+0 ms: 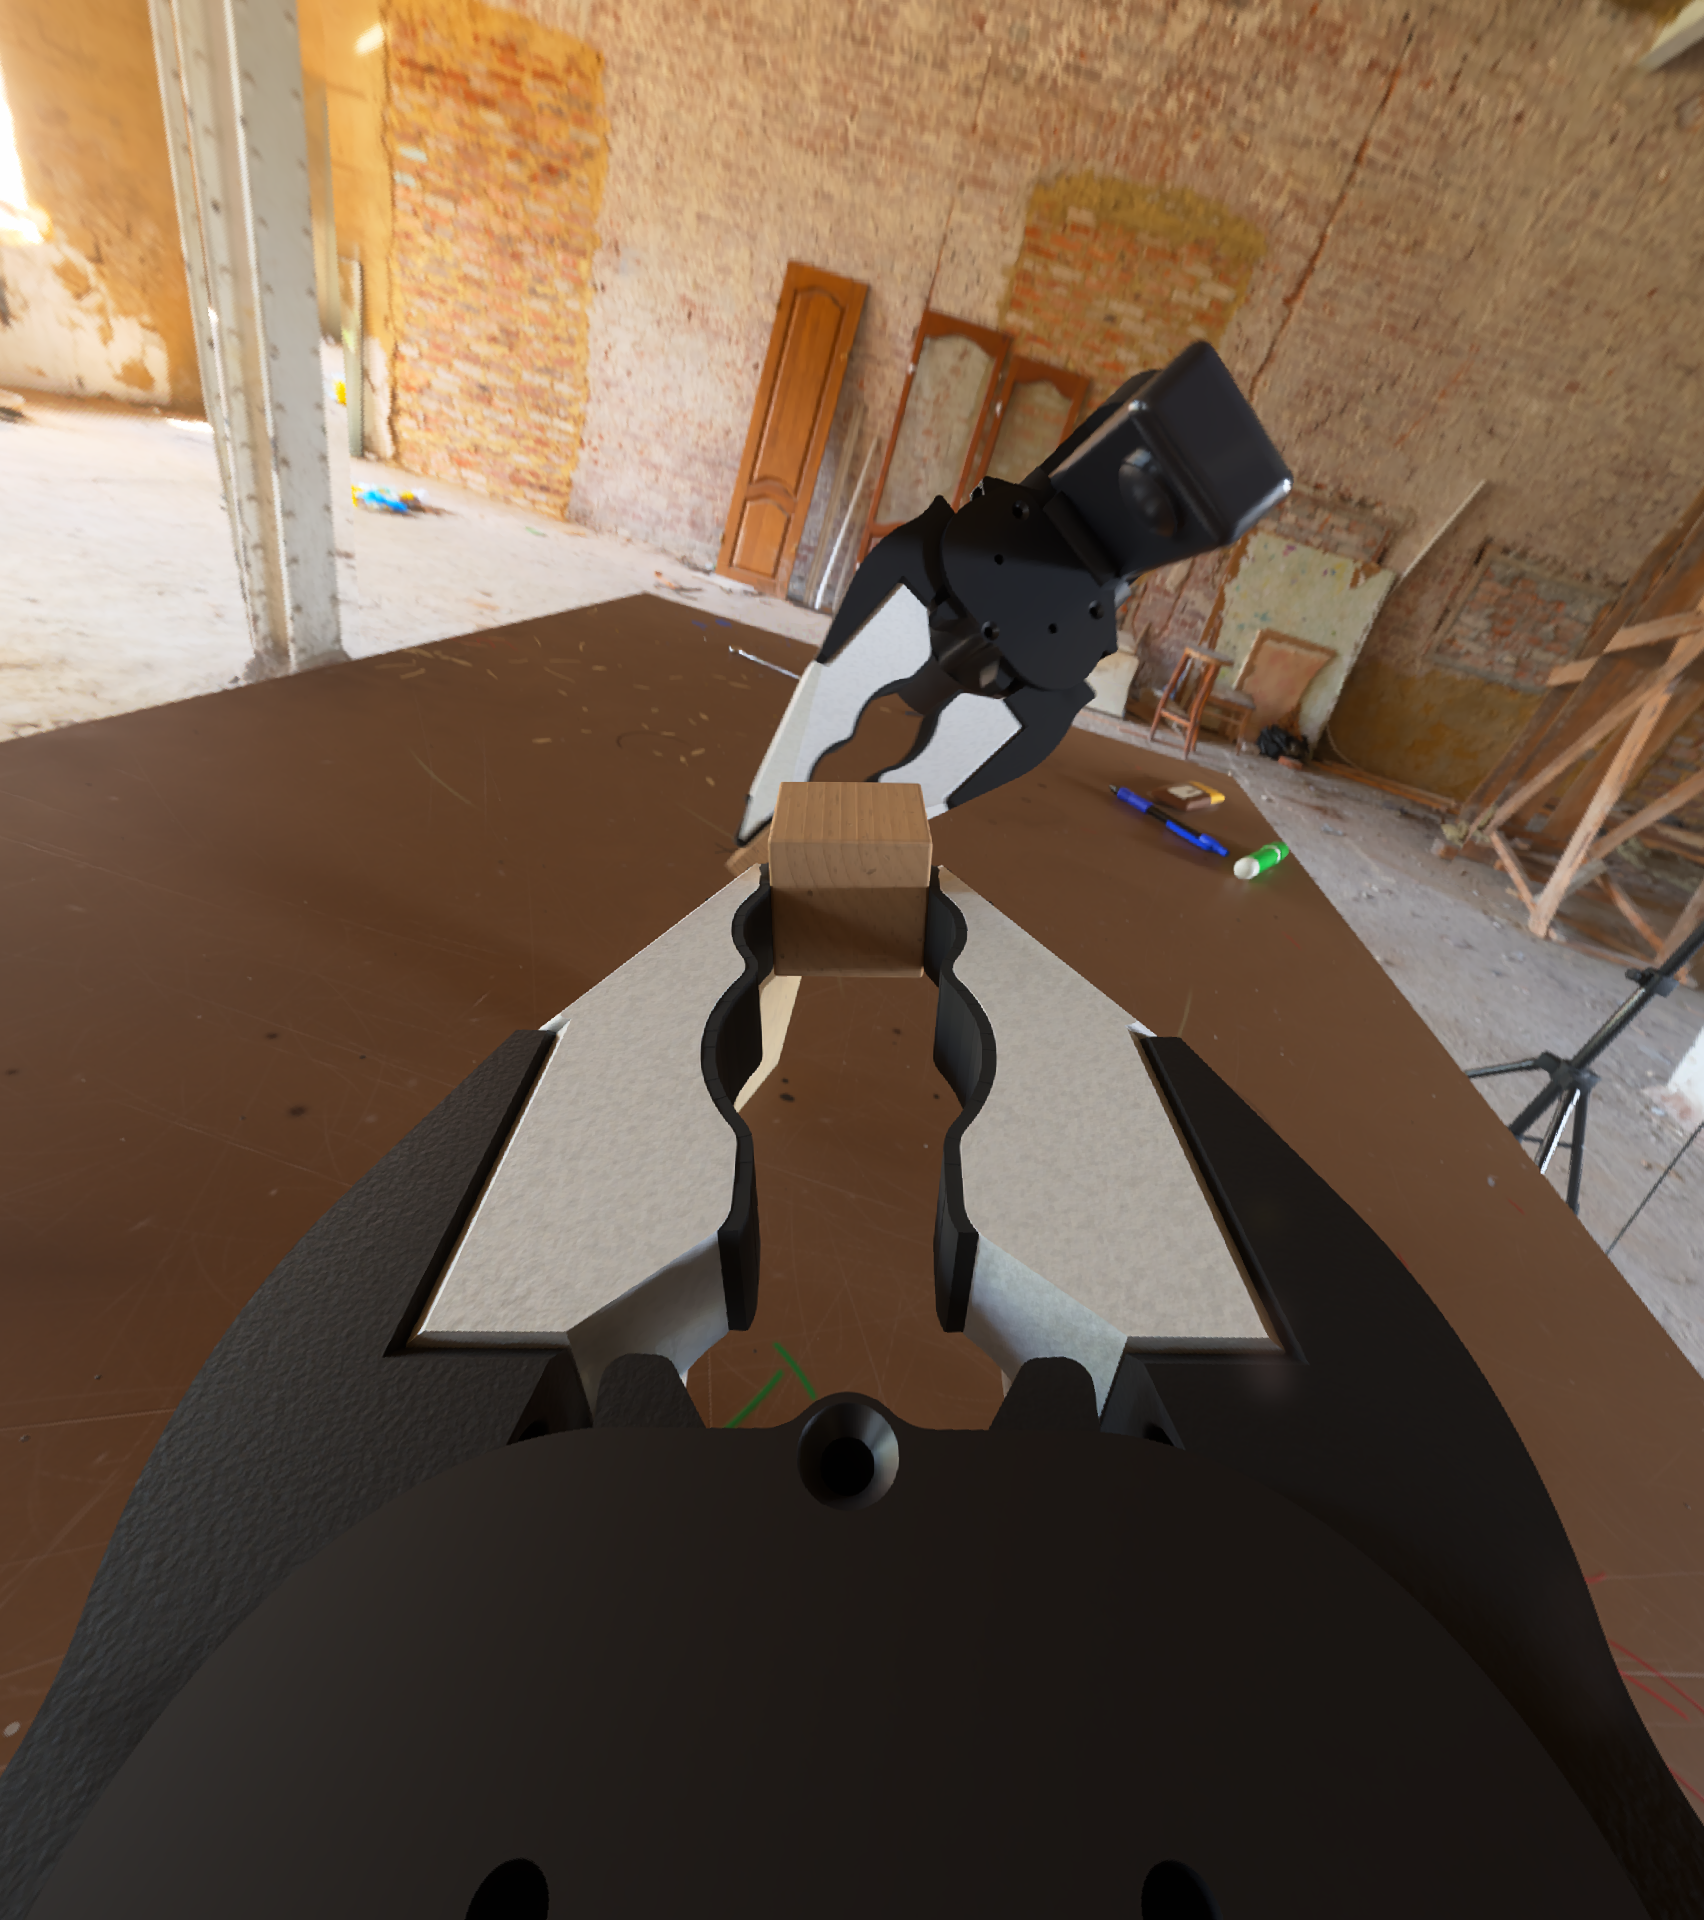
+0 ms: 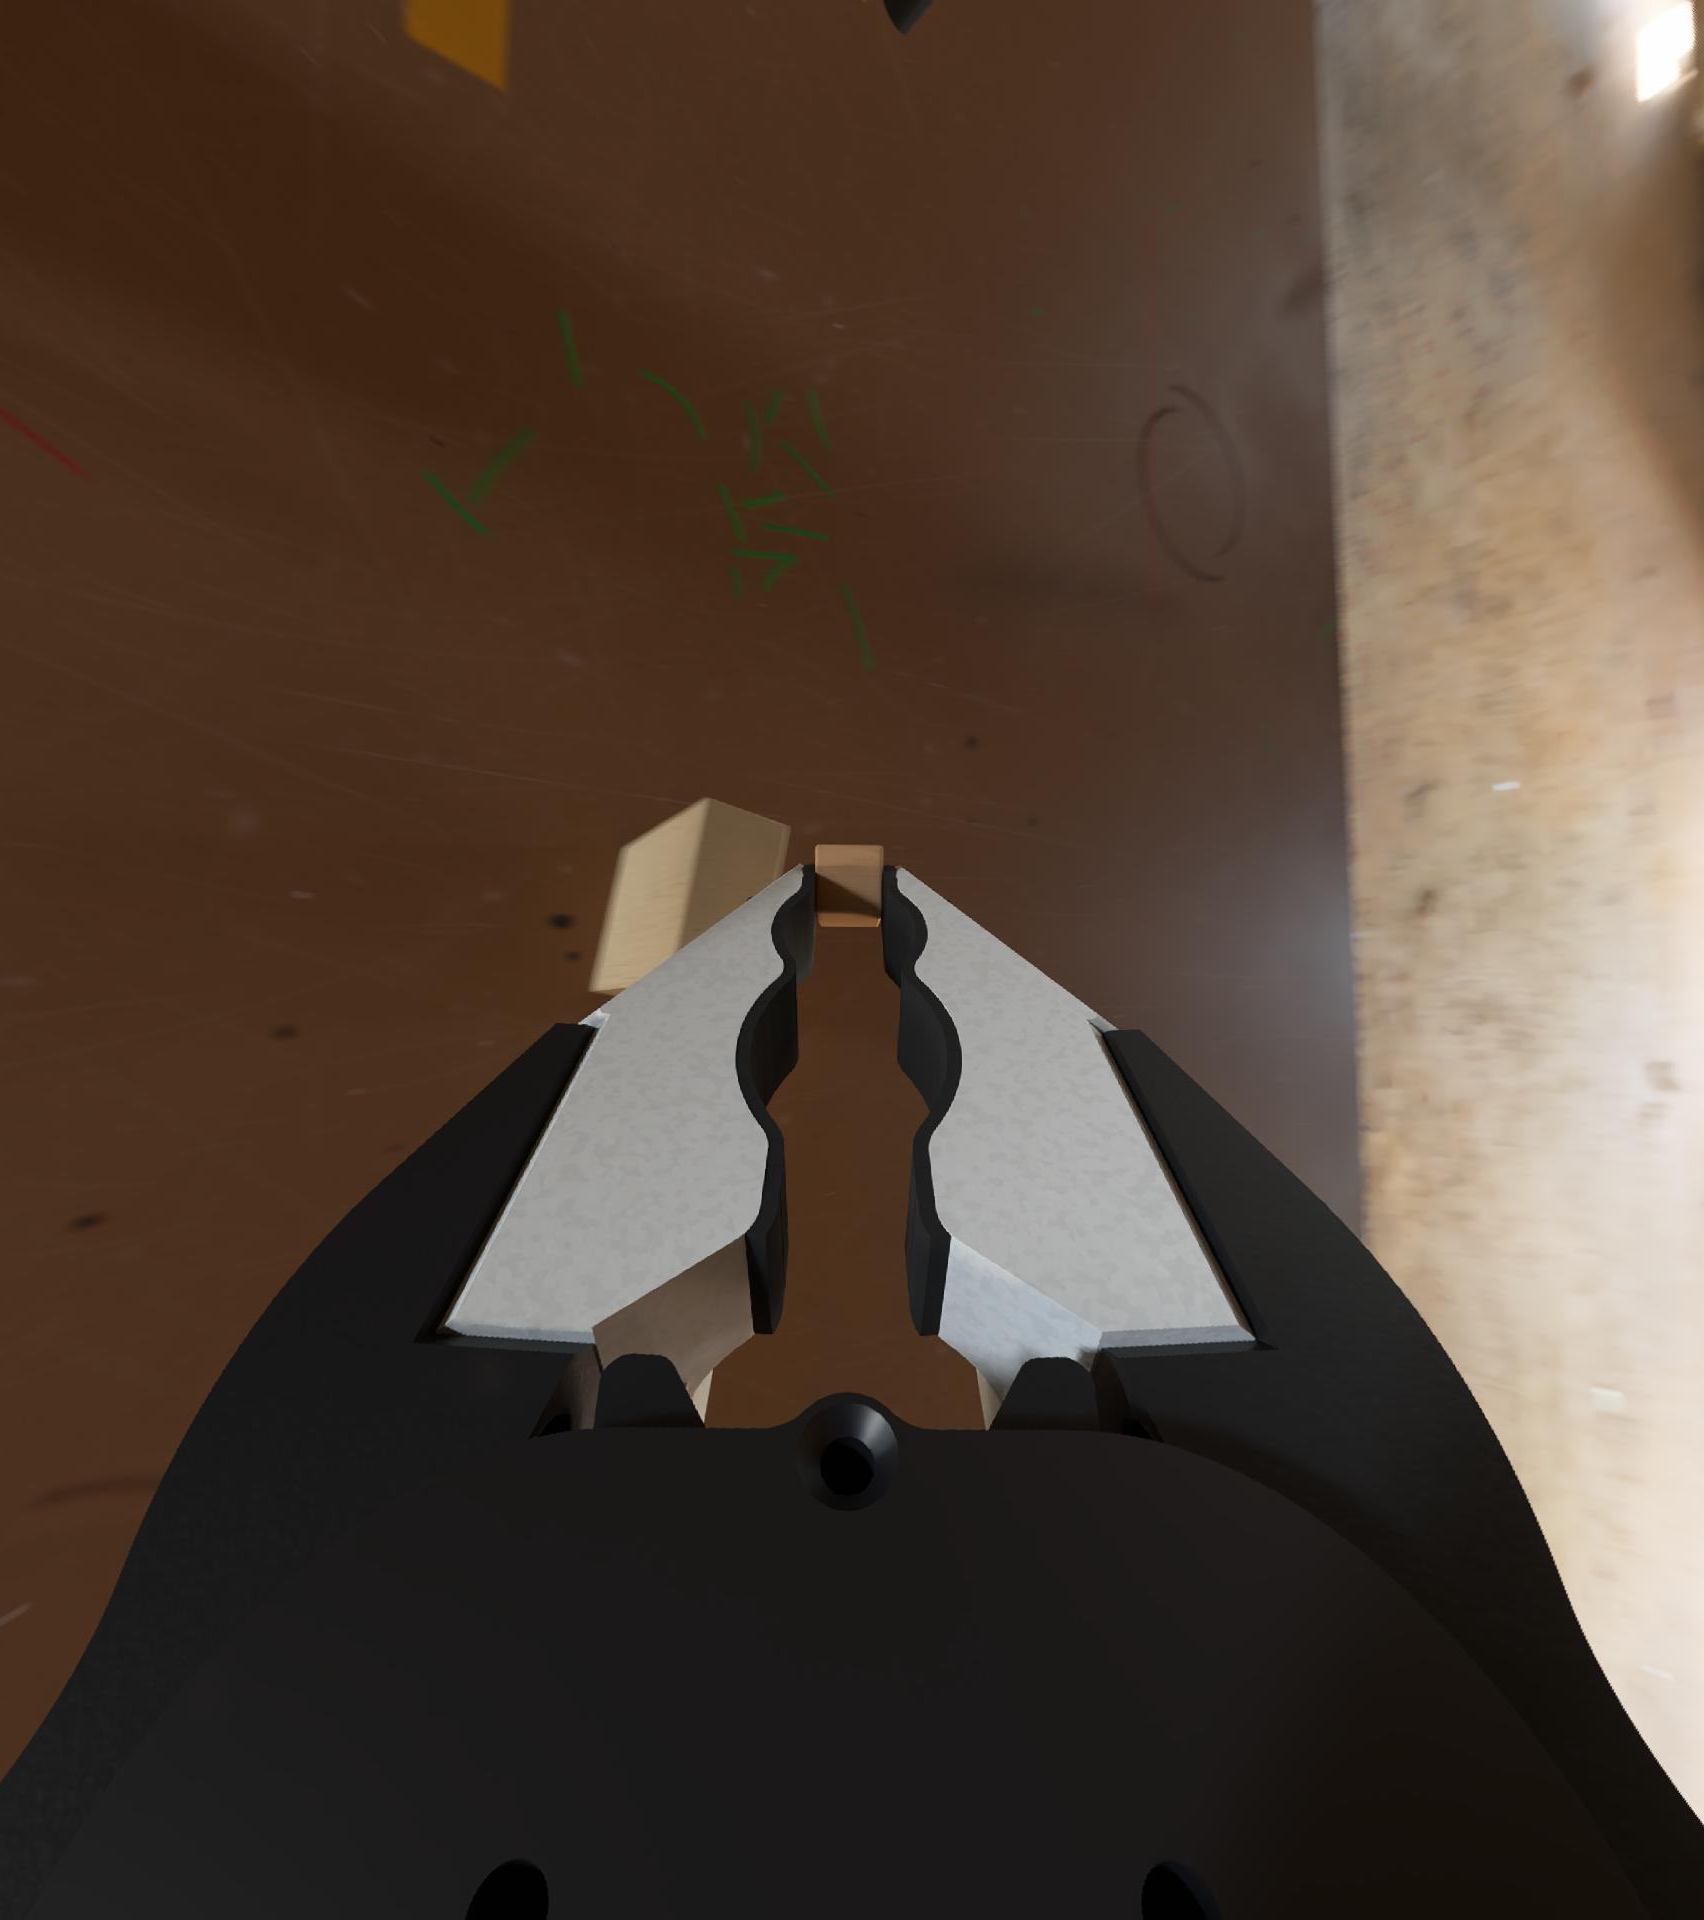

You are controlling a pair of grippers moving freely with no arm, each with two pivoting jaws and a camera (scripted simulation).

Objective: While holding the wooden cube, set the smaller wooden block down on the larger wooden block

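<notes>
The left gripper point(image 1: 849, 914) has its jaws pressed on the square, light-brown wooden cube point(image 1: 849, 894); keep squeezing. The right gripper point(image 2: 849, 899) pinches the tiny tan wooden block point(image 2: 849, 883). The pale, smooth, bigger wooden block point(image 2: 682, 904) sits at nine o'clock on the scratched brown table point(image 2: 308, 675); lower slowly and flat.

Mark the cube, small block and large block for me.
cube point(image 1: 849, 881): left wrist view, front face, between the fingers.
small block point(image 2: 849, 886): right wrist view, near face, at the fingertips.
large block point(image 2: 666, 904): right wrist view, pale side face.
</notes>
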